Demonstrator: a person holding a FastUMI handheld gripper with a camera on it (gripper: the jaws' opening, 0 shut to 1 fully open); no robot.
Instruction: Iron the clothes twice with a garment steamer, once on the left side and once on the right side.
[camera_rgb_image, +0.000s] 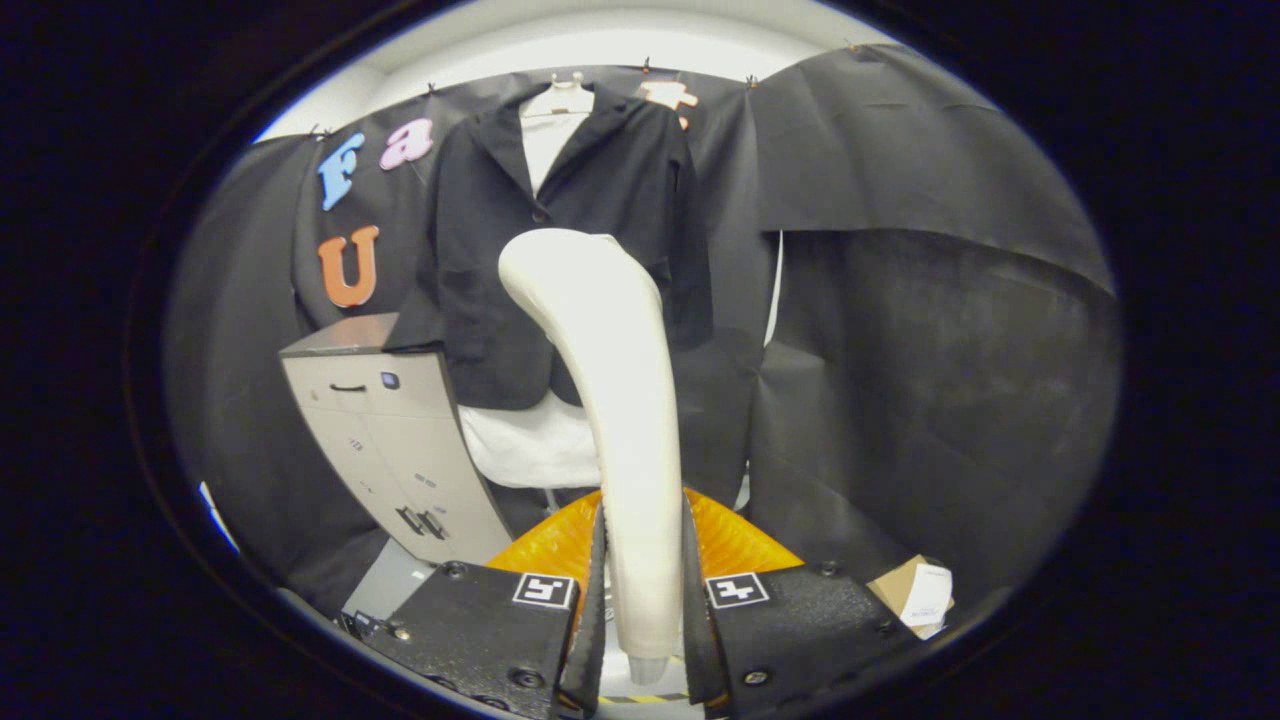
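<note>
Because the steamer (615, 400) is already clamped between the two fingers of the gripper (640, 610), the coming move is judged to turn on how its head lies to the jacket (560, 240). Both fingers are pressed against the lower handle, one on each side, so the steamer is held firmly. Its long axis runs up and forward from the fingers, then bends over to the left at the rounded head. The head is seen in front of the jacket's lower middle, slightly left of the gripper's line; whether it touches the cloth cannot be told, though a gap is judged likely.

The jacket is hung straight ahead, beyond the fingers, on a hanger (560, 95) against the dark wall, with a white garment (530, 445) showing under its hem and at its collar. Its left half is offset to the left of the steamer head, its right half to the right, so a sideways shift is judged to be needed before either pass.

An orange piece (740, 545) is seen just behind the fingers, low down. A grey cabinet (390, 440) stands left of the jacket and nearer. A small cardboard box (915, 590) lies low to the right.
</note>
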